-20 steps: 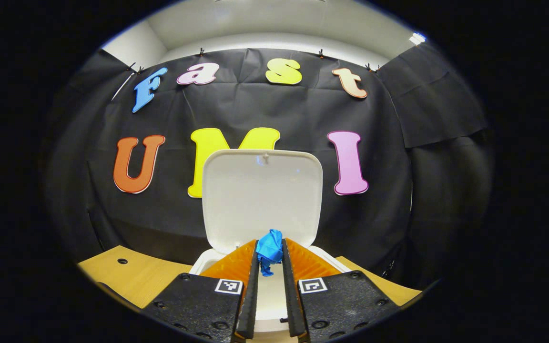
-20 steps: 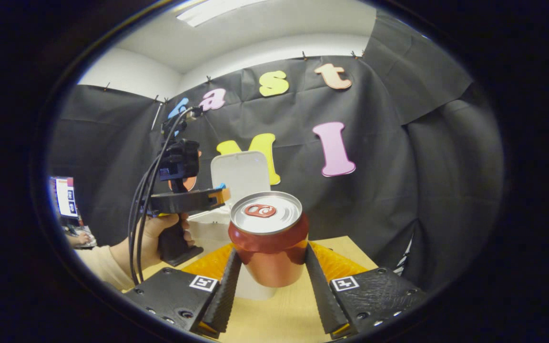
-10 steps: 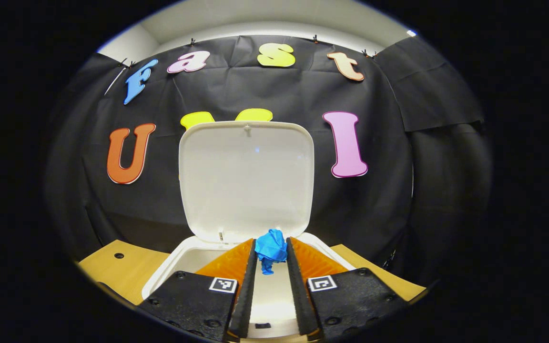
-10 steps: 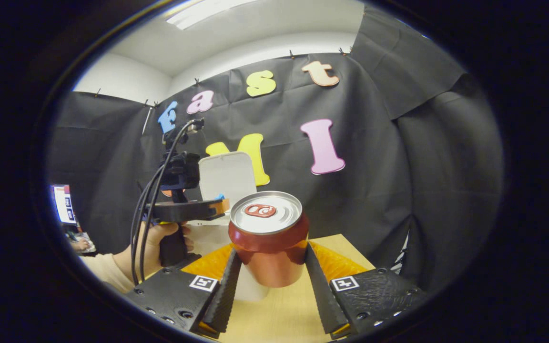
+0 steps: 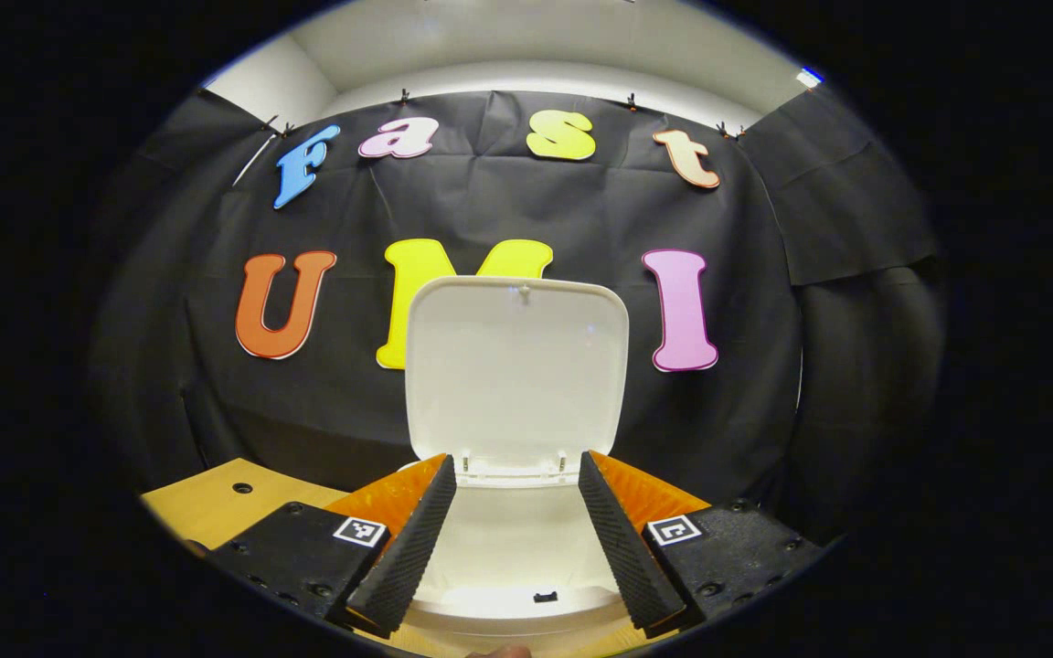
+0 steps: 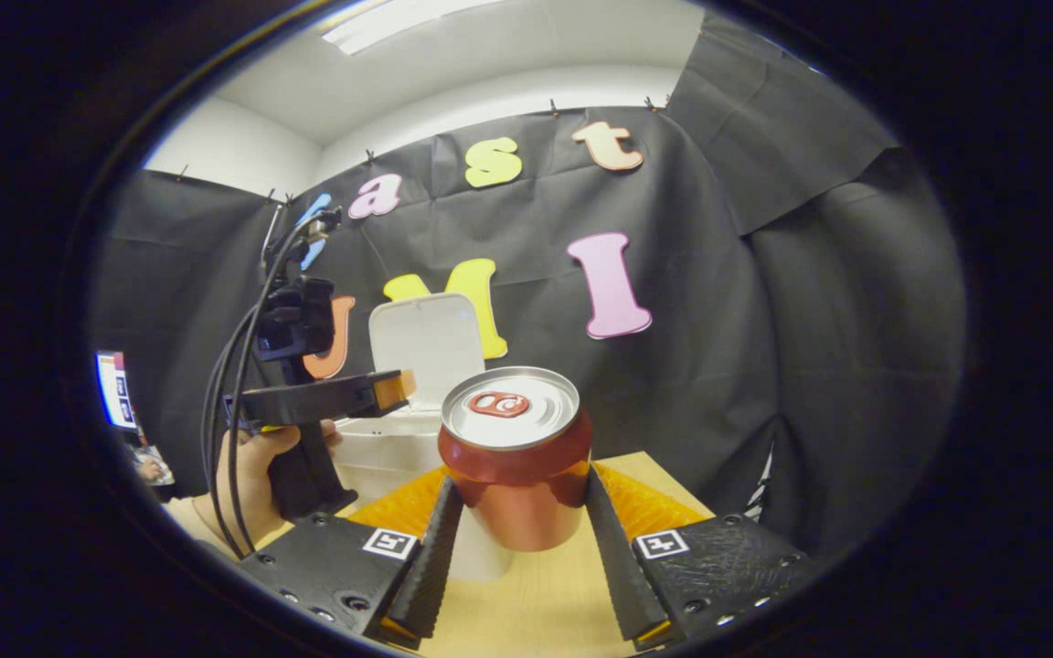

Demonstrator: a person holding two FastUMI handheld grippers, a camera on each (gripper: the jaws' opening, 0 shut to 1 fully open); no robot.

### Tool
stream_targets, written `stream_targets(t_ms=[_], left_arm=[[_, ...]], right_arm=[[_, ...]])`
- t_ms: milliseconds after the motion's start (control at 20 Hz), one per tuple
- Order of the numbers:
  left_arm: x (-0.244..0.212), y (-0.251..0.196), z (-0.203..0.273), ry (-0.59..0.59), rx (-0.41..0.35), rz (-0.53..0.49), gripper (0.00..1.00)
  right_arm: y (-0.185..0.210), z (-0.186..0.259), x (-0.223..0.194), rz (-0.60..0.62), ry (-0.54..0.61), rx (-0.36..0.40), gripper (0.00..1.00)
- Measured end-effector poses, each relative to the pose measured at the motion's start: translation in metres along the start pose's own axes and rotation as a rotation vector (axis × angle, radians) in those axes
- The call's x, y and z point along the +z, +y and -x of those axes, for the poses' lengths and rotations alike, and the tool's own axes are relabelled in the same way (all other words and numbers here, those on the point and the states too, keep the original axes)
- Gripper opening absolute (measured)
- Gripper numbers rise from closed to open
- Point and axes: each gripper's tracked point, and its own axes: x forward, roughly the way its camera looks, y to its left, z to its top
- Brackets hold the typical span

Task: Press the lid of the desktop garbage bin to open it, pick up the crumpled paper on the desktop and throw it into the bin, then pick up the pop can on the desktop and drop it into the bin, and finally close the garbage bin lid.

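The white desktop bin stands with its lid upright and open, straight ahead in the left gripper view. My left gripper hovers over the bin's mouth, open, with nothing between its fingers. The crumpled paper is out of sight. In the right gripper view my right gripper is shut on the red pop can, held upright above the table. Farther left there, the left gripper is held by a hand over the bin, whose lid stands up.
The wooden table runs under the can and right of the bin. Its left part has a small hole. A screen sits at the far left edge of the right gripper view.
My left gripper opened and the blue crumpled paper left its fingers; the gripper has drawn back from the bin. The right gripper keeps holding the can, almost still.
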Motion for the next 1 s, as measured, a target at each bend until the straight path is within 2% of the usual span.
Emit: stream_targets(t_ms=[100,200,300,400,600,800,1000], left_arm=[[0.003,-0.001,0.011,-0.021,-0.021,-0.025,0.89],[-0.004,-0.009,0.022,-0.004,-0.067,-0.100,0.91],[-0.007,-0.004,0.035,-0.004,-0.064,-0.150,0.91],[-0.009,-0.009,0.048,-0.010,-0.085,-0.136,0.92],[-0.007,0.008,0.077,-0.036,-0.068,-0.063,0.93],[-0.008,0.030,0.106,-0.056,-0.046,-0.086,0.94],[-0.035,0.042,0.122,-0.008,-0.061,-0.057,0.94]], right_arm=[[0.011,-0.002,-0.005,-0.001,0.004,0.019,0.72],[0.022,-0.004,-0.011,0.017,0.007,0.030,0.72],[0.029,-0.005,-0.016,0.058,0.012,0.026,0.72],[0.035,-0.004,-0.017,0.078,0.009,0.023,0.72],[0.062,0.004,-0.022,0.036,0.037,0.087,0.72],[0.071,0.012,-0.015,0.059,0.016,0.062,0.72],[0.079,0.018,-0.010,0.087,0.008,0.046,0.72]])
